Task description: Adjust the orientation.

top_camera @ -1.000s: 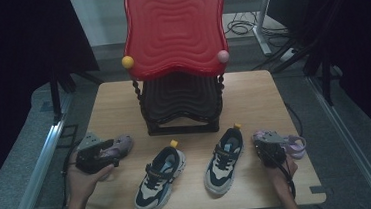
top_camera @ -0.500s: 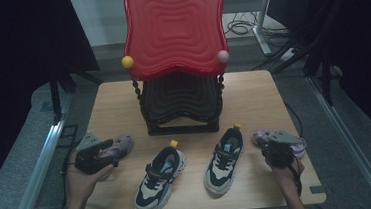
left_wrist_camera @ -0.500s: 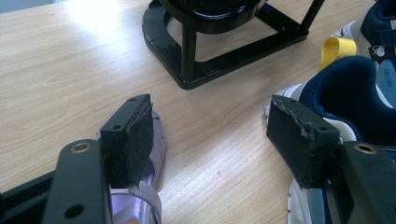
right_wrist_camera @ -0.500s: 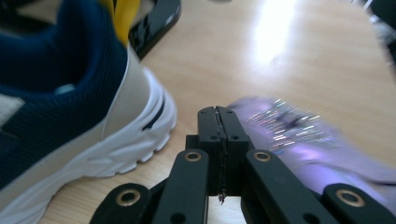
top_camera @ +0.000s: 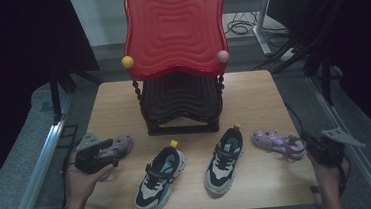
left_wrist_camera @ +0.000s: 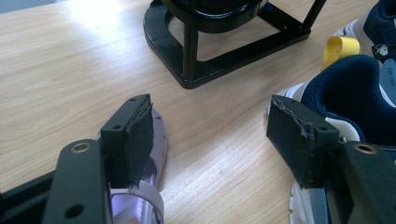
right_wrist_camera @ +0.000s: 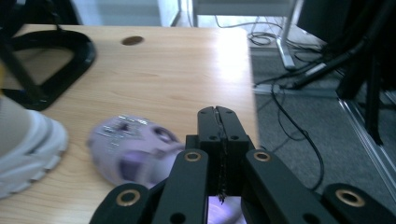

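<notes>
Right tool (right_wrist_camera: 218, 112) closed on the purple sandal's (right_wrist_camera: 135, 149) strap; left tool (left_wrist_camera: 215, 135) wide apart, holding nothing

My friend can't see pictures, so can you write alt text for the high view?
On a light wooden table, two navy-and-white sneakers lie side by side in front of a black stand holding a wavy red tray. A small purple sandal lies at the right near the right tool; the left tool rests over another purple sandal.

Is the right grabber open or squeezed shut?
Shut. In the right gripper view, the right gripper has its two black jaws pressed flat together with no gap, just beside the purple sandal.
</notes>
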